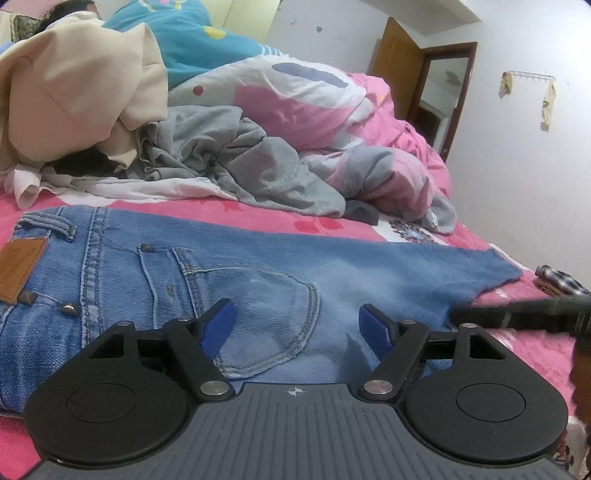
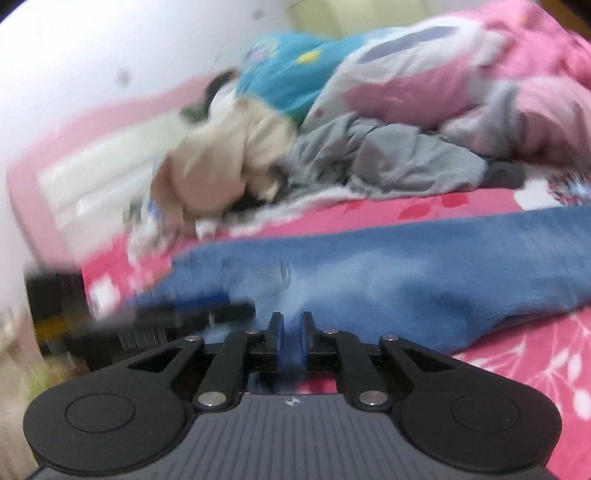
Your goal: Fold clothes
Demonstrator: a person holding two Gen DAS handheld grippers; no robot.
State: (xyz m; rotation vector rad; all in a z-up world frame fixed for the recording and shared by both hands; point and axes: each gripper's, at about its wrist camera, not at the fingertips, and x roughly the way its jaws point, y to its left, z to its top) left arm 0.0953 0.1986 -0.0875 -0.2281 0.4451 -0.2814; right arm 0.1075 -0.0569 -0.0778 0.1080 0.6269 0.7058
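Blue jeans (image 1: 221, 266) lie flat across the pink bed sheet (image 1: 332, 221), waistband with a brown leather patch at the left and the leg running right. My left gripper (image 1: 297, 325) hovers open just above the back pocket with nothing between its blue pads. The right gripper (image 1: 517, 314) shows as a dark blur at the leg's near edge. In the blurred right wrist view, my right gripper (image 2: 291, 332) has its jaws nearly together, and denim from the jeans (image 2: 406, 266) fills the narrow gap. The left gripper (image 2: 192, 314) appears there as a dark smear on the left.
Behind the jeans lies a heap of clothes: a beige garment (image 1: 74, 96), a crumpled grey one (image 1: 258, 162) and a white one. A pink and white duvet (image 1: 314, 96) and a teal pillow (image 1: 192, 33) are further back. The bed's right edge meets a white wall with a door (image 1: 443, 92).
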